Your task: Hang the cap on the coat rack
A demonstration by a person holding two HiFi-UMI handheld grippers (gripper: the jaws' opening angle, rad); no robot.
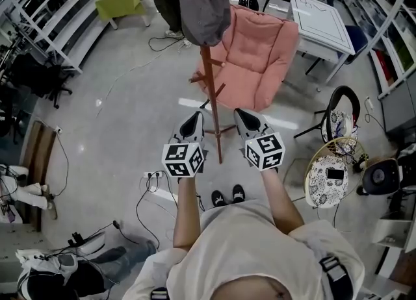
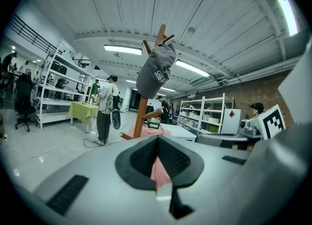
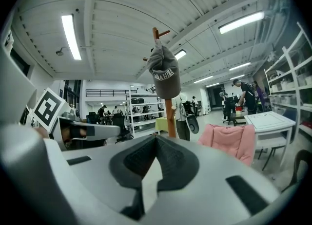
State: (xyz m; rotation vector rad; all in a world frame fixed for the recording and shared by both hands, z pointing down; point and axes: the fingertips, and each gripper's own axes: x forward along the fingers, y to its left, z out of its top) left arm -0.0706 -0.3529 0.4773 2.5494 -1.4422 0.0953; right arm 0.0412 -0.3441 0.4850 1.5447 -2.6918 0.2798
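Workshop floor [image 1: 123,97]: grey cap [image 1: 205,6] on coat rack [image 1: 211,97], white lettering unreadable.

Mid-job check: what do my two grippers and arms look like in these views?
The left gripper and right gripper are light grey, tapered plastic shells with dark ribbed pads inside the jaws. Each carries a white cube with black square markers. The person wears a pale beige short-sleeved T-shirt; the forearms are uncovered. No cables show on them.
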